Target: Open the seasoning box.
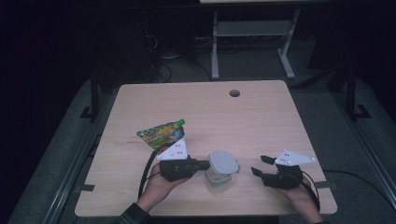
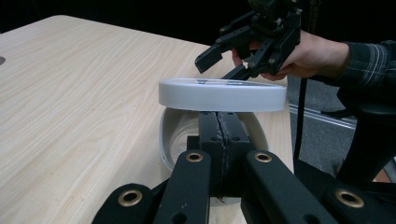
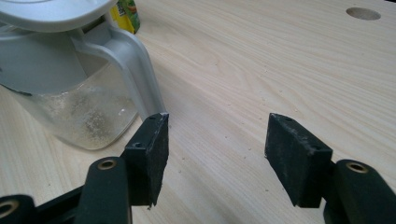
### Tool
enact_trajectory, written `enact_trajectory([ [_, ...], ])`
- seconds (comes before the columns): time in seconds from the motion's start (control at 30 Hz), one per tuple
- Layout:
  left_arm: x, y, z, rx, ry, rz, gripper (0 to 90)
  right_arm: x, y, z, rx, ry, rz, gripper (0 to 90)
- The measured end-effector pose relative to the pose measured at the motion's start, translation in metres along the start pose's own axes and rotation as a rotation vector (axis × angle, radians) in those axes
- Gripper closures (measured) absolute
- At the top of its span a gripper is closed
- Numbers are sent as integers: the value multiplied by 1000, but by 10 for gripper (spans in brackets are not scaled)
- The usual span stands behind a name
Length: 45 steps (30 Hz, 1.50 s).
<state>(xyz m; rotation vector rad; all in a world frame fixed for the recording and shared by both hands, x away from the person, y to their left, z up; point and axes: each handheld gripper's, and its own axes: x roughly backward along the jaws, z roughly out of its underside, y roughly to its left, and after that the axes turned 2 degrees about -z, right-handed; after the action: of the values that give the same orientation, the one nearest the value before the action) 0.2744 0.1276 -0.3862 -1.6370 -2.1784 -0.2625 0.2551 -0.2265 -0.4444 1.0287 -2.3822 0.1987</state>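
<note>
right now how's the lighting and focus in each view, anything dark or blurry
High view: dim overall, room black, table lit softly, pouch a little soft. Left gripper view: brighter, jug lid fairly sharp, own jaws close and blurred. Right gripper view: evenly lit, wood grain crisp, jug cropped at the edge.

Probably a lab; bare wooden table point(image 1: 261, 116), cables point(image 1: 161, 65) on dark carpeted floor point(image 1: 56, 140).
</note>
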Motion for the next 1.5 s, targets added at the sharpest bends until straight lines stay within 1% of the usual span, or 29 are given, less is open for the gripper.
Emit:
enact_trajectory([
  [0.13,0,0,-2,7,-9,12,897,0,0,0,1,-1,0,395],
  [0.2,-1,0,-5,2,-12,20,897,0,0,0,2,0,0,395],
  [0.43,-4,0,-11,8,-26,33,897,-1,0,1,-1,1,0,394],
  [0.53,-5,2,-14,2,-31,37,897,-1,-1,1,-1,1,-1,394],
  [0.57,-6,1,-14,7,-32,38,896,-1,-1,1,-2,1,-2,395],
  [0.8,-12,1,-21,-1,-34,46,897,-1,-1,1,-5,2,-3,395],
  [0.9,-14,1,-24,-11,-35,49,897,0,-1,1,-5,2,-3,395],
  [1.07,-17,1,-28,-11,-41,52,897,0,-2,1,-3,2,-2,394],
  [1.1,-18,2,-29,-18,-38,51,897,0,-2,1,-3,2,-1,395],
  [1.2,-20,2,-32,-19,-49,55,897,0,-2,1,-4,3,-1,395],
  [1.43,-25,4,-39,-31,-50,59,897,0,-2,1,-3,4,-1,395],
  [1.47,-27,4,-39,-27,-53,62,897,0,-2,1,-3,4,-1,395],
  [1.5,-28,5,-40,-36,-49,64,897,0,-2,2,-2,4,-1,395],
])
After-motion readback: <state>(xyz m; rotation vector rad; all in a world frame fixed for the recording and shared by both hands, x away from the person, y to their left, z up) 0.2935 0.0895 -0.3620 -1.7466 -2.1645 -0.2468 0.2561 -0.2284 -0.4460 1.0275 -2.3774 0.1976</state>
